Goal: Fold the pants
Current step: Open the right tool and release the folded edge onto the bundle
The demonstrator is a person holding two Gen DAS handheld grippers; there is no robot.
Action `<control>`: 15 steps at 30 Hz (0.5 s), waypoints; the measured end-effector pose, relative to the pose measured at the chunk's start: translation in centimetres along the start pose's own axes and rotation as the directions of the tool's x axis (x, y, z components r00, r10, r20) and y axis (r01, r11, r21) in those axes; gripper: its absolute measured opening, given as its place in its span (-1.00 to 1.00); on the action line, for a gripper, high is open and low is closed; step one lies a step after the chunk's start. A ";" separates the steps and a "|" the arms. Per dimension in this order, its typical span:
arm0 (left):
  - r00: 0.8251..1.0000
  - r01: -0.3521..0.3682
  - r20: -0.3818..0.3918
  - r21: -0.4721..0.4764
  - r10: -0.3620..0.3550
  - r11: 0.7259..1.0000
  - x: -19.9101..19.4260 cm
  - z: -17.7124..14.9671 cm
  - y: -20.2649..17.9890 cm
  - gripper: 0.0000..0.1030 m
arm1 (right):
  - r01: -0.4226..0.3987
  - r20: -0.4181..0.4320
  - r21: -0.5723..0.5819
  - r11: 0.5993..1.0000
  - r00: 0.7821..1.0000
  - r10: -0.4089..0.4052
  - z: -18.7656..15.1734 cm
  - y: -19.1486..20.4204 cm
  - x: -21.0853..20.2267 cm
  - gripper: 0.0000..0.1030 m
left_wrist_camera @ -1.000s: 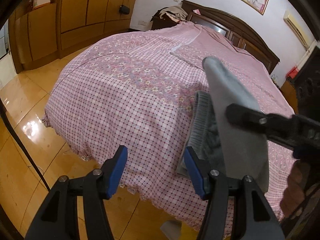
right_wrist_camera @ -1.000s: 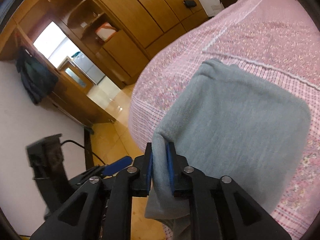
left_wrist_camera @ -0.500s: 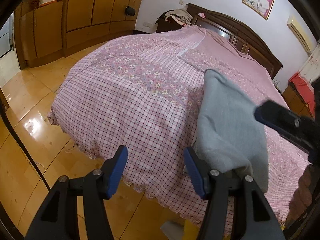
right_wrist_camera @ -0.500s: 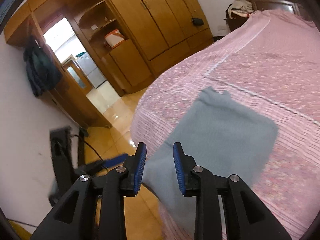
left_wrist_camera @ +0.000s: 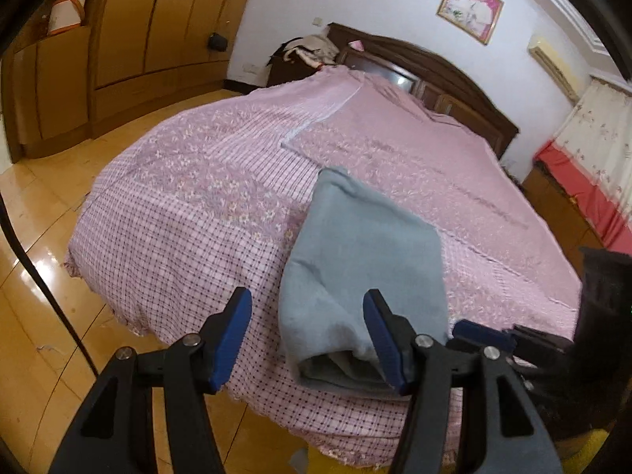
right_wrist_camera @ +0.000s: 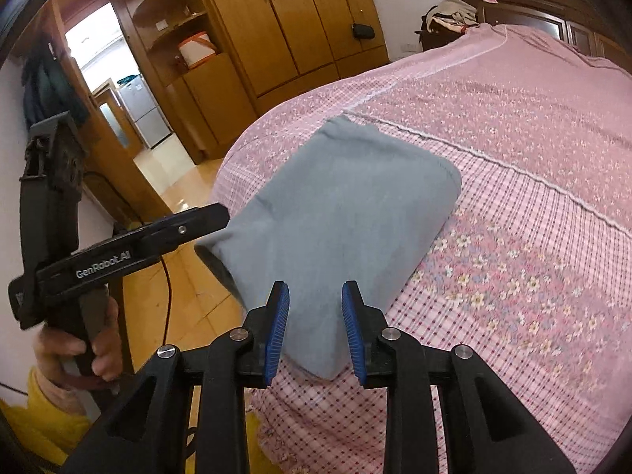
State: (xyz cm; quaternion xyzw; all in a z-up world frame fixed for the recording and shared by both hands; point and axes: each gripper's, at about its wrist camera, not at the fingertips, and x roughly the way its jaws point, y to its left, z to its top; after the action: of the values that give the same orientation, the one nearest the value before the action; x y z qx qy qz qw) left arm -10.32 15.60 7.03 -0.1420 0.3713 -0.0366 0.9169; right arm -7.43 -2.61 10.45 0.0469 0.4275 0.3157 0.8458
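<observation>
Both grippers look done: left gripper [left_wrist_camera: 308, 339] spread wide, right gripper [right_wrist_camera: 315, 330] parted narrower, neither holding anything. Folded grey pants [right_wrist_camera: 339, 213] sit center frame on the pink bedspread [right_wrist_camera: 513, 197]. I'd back straight out, no snagging the near edge.

Warm, dim indoor light fills both views, and the glossy floor [left_wrist_camera: 27, 272] throws back white glare. Daylight blows out the doorway [right_wrist_camera: 98, 51] in the right wrist view. Fisheye bending curves the wardrobe [right_wrist_camera: 284, 19] and bed [left_wrist_camera: 395, 166], black vignette rings the corners, and far detail is soft.
</observation>
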 end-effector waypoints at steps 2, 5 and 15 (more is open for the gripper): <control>1.000 0.015 0.028 -0.017 -0.014 1.000 0.0 -0.5 -0.4 -0.22 | -0.011 -0.002 0.001 1.000 1.000 0.011 -0.3 0.0 0.1 -0.44; 0.998 0.059 0.025 -0.017 -0.058 0.998 0.1 -0.9 -0.9 -0.46 | -0.016 -0.008 0.004 1.000 1.000 0.016 -0.5 0.1 0.3 -0.44; 0.996 -0.039 -0.077 0.019 0.040 0.999 3.5 -2.5 0.7 -0.46 | -0.007 -0.054 0.003 1.000 0.999 0.007 -0.8 -0.2 2.2 -0.44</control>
State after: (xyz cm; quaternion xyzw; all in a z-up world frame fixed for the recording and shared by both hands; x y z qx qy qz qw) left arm -9.52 15.05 2.74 -0.1251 0.4088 -0.0270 0.9036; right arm -7.00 -1.63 8.32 0.0411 0.4504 0.3191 0.8328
